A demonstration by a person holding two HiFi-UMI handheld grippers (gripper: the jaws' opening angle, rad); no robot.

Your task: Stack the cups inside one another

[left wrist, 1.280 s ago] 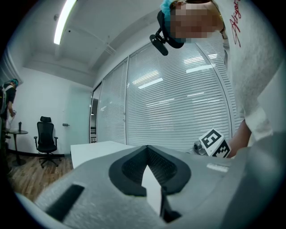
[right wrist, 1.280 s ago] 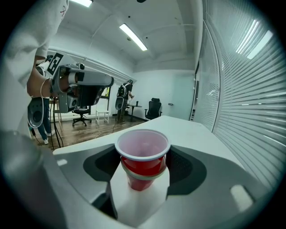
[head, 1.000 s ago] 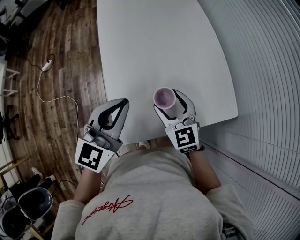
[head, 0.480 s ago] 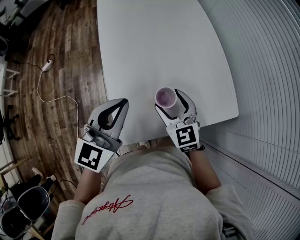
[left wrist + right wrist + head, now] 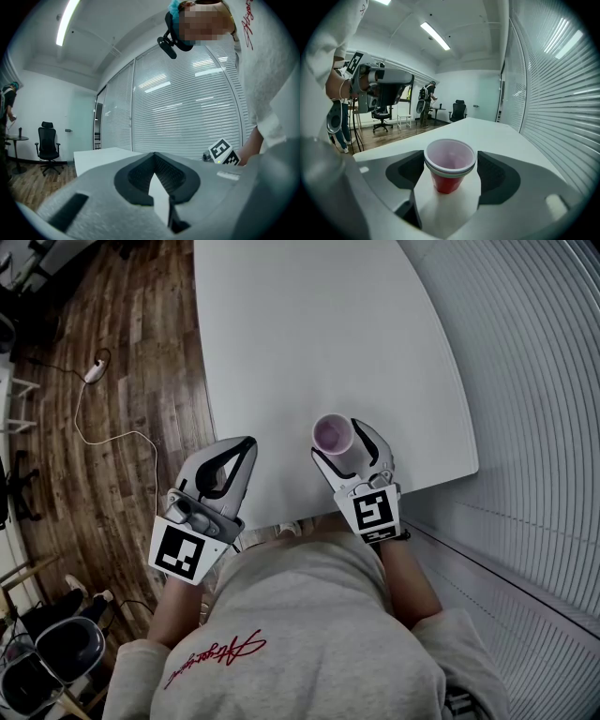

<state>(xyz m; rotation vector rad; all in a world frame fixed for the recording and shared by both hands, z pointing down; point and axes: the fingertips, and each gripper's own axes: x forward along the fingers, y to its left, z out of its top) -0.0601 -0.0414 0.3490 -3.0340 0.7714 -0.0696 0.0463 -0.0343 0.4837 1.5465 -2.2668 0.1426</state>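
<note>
A stack of nested cups (image 5: 449, 166), red outside and pale pink inside, stands upright on the white table (image 5: 309, 324) near its front edge. In the head view the cup stack (image 5: 331, 434) sits between the fingers of my right gripper (image 5: 339, 439). My right gripper (image 5: 451, 158) is open, with a dark pad close on either side of the rim and a thin gap to each. My left gripper (image 5: 250, 442) hovers over the table's front left corner, apart from the cups. In its own view the left gripper (image 5: 153, 155) is shut, tips together and nothing held.
The table's left edge (image 5: 201, 362) borders a wooden floor with a white cable (image 5: 112, 432). Slatted blinds (image 5: 534, 381) run along the right side. Office chairs (image 5: 459, 110) and a person (image 5: 425, 105) stand far across the room.
</note>
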